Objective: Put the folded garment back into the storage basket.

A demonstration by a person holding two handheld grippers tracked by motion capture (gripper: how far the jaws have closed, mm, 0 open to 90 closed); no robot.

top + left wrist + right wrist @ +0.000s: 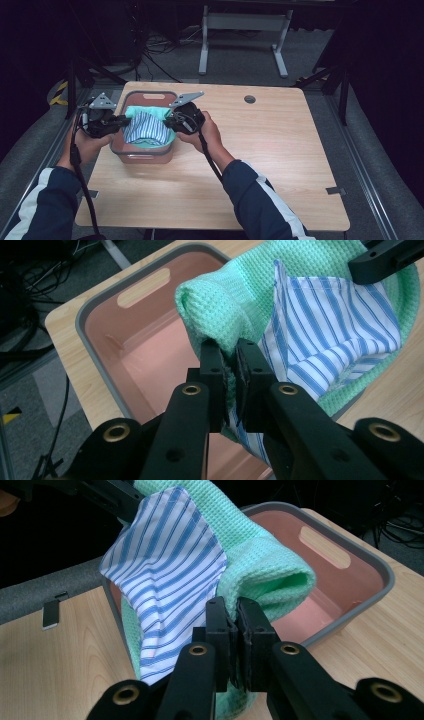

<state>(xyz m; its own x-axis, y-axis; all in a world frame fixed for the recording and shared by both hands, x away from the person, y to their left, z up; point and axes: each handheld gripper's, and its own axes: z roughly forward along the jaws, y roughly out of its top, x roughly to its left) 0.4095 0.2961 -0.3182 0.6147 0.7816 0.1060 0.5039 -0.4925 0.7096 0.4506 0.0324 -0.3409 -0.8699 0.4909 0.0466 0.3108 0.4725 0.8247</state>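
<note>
At the table's [260, 165] nine o'clock edge, the left gripper [119, 121] is held in the person's left hand [89, 142], its cable [82, 185] trailing back toward six o'clock past the dark sleeve. In the left gripper view its jaws are clenched on a fold of the green waffle-weave cloth [235, 300], with striped fabric also caught between the pads.

Just right of it sits the pink bin [145, 95] with a grey rim and a handle slot at its twelve o'clock wall. The green cloth and a blue-and-white striped cloth [145, 127] hang bunched together over the bin's six o'clock half, the striped one lying on the green. The bin's far half shows bare pink floor; the cloths cover its near part.

At the bin's three o'clock side, the right gripper [169, 121] is held in the right hand [207, 132], jaws squeezed onto the opposite fold of the same bundle, as the right gripper view shows.

Further right the wooden tabletop carries a round grommet hole [250, 99] toward one o'clock. Beyond the table at twelve o'clock stands a grey metal frame [245, 35] on the carpet amid loose cables.
</note>
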